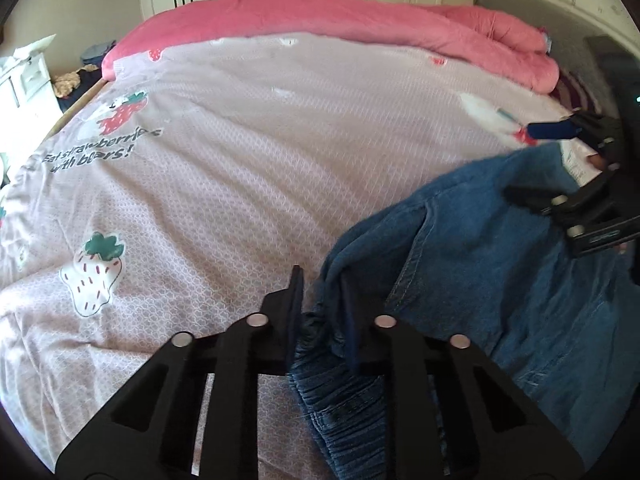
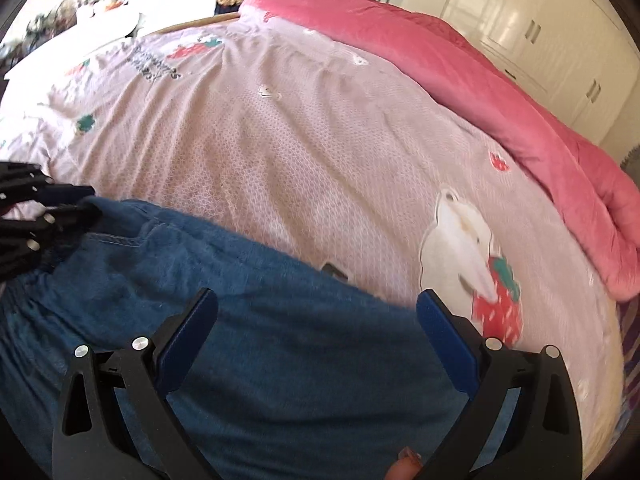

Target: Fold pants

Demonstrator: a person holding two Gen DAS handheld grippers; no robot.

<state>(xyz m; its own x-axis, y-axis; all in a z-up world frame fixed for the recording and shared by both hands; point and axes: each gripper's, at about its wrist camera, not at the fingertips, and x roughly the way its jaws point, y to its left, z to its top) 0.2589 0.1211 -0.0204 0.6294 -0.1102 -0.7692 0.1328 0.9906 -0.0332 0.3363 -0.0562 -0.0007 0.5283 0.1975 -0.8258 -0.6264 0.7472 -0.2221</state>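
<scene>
Blue denim pants (image 1: 472,248) lie bunched on the pink strawberry-print bed cover (image 1: 240,160). My left gripper (image 1: 322,292) is shut on the pants' gathered elastic waistband, which hangs down between its fingers. In the right wrist view the pants (image 2: 260,340) spread under my right gripper (image 2: 316,304), which is open, its blue-padded fingers wide apart just above the denim and holding nothing. The left gripper also shows in the right wrist view (image 2: 88,204) at the far left, pinching the fabric edge. The right gripper shows at the right edge of the left wrist view (image 1: 560,164).
A rolled pink quilt (image 1: 360,24) runs along the far side of the bed. White wardrobes (image 2: 540,32) stand behind it. A white bedside cabinet (image 1: 24,80) and clutter sit at the left. The bed cover (image 2: 300,140) stretches ahead of the pants.
</scene>
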